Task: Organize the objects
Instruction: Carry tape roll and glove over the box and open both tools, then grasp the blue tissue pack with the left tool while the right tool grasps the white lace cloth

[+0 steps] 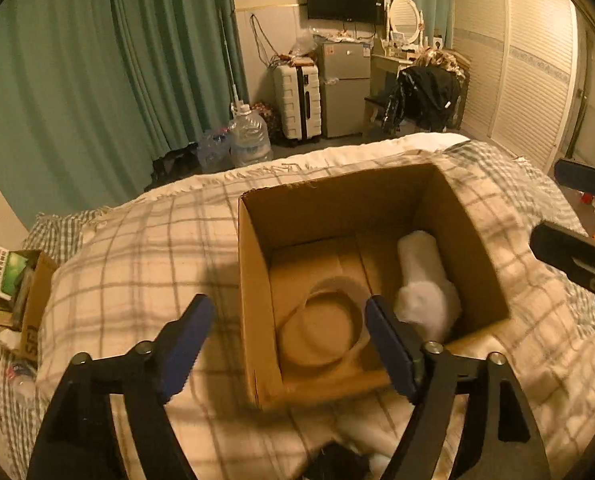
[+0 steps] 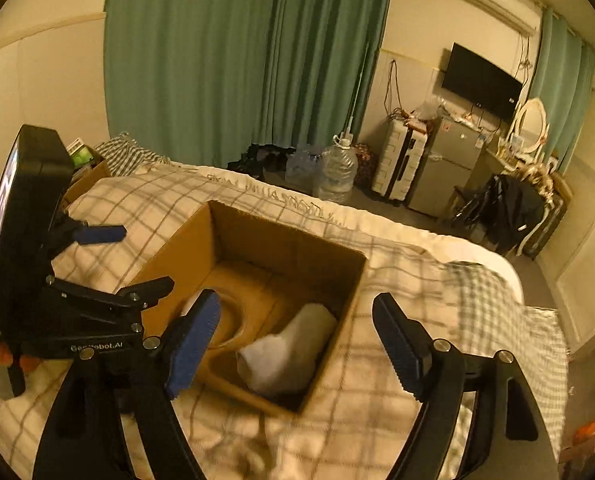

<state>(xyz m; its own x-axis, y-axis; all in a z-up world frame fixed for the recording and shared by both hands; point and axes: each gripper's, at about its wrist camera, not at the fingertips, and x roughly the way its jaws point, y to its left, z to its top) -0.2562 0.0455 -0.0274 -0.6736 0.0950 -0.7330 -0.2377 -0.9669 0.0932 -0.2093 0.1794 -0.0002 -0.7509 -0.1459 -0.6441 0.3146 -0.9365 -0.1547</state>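
Left tool: I am holding the left tool [image 1: 285,344] over the near left corner of the cardboard box [image 1: 253,264], its blue-padded fingers [image 1: 185,344] spread wide and pinching nothing.
Right tool: I am keeping the right tool [image 2: 295,344] above the box's near right corner, fingers spread apart and holding nothing; in the left wrist view it is showing only as two dark fingers at the right edge.
Box: the open cardboard box [image 2: 353,280] is sitting on the bed, flaps out of sight, its mouth facing up toward both cameras.
White bundle: a soft white roll of cloth [image 1: 423,280] is lying inside the box along its right wall, reaching toward the near corner; in the right wrist view the same bundle [image 2: 289,352] is resting against the near wall.
Tan ring: a round tan band [image 1: 329,328] is lying flat on the box floor, left of the white bundle and just beside it; I cannot tell what it is made of.
Bed: a cream plaid blanket [image 1: 137,240] is covering the bed under the box.
Dark item: something black [image 1: 333,460] is lying on the blanket just below the box, blurred.
Room: green curtains [image 2: 233,60], water jugs [image 2: 337,172], a white suitcase [image 1: 297,100] and a small fridge [image 1: 345,84] are standing beyond the bed.
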